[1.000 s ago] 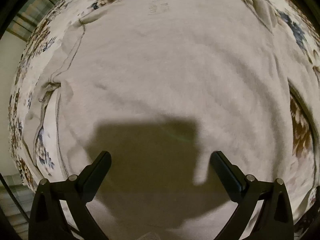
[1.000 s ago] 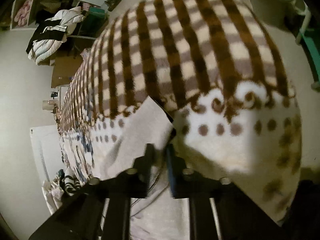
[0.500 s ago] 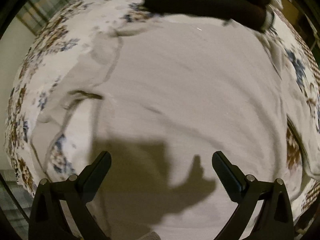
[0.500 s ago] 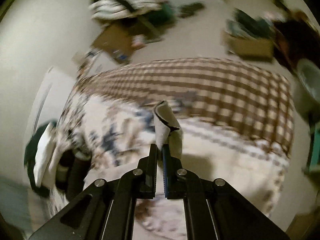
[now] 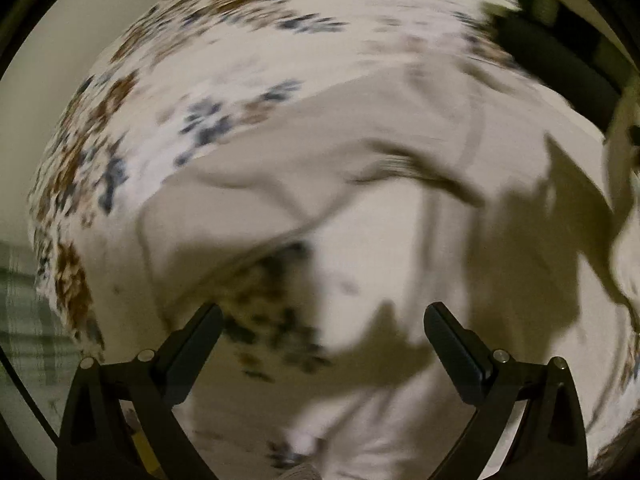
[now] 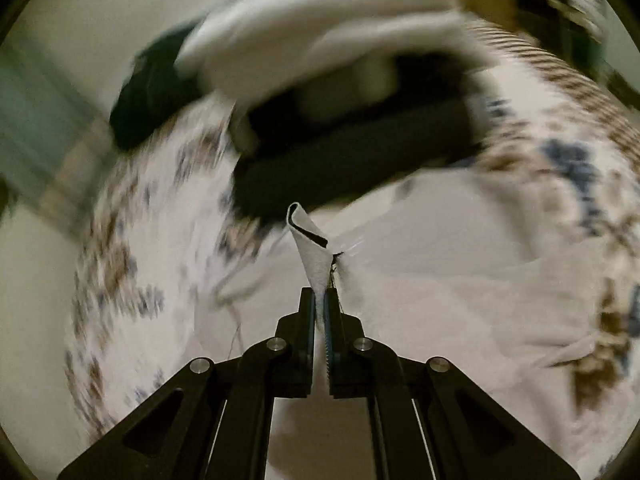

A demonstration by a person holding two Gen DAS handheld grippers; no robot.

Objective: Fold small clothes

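Observation:
A pale beige garment lies spread on the flowered bed cover, blurred by motion. My left gripper hangs open above its sleeve side, nothing between the fingers. In the right wrist view my right gripper is shut on a lifted flap of the same beige garment, which sticks up past the fingertips with a dark-edged fold. The rest of the garment lies below and to the right.
A stack of folded clothes, dark ones under white ones, sits on the bed beyond the lifted flap. It shows as dark clothes at the left wrist view's upper right. A brown checked blanket lies at the far right; floor lies past the bed's edge.
The right gripper has swung round with the garment flap, from over the checked blanket to over the garment near the folded stack. The left gripper slid towards the garment's sleeve side, still open.

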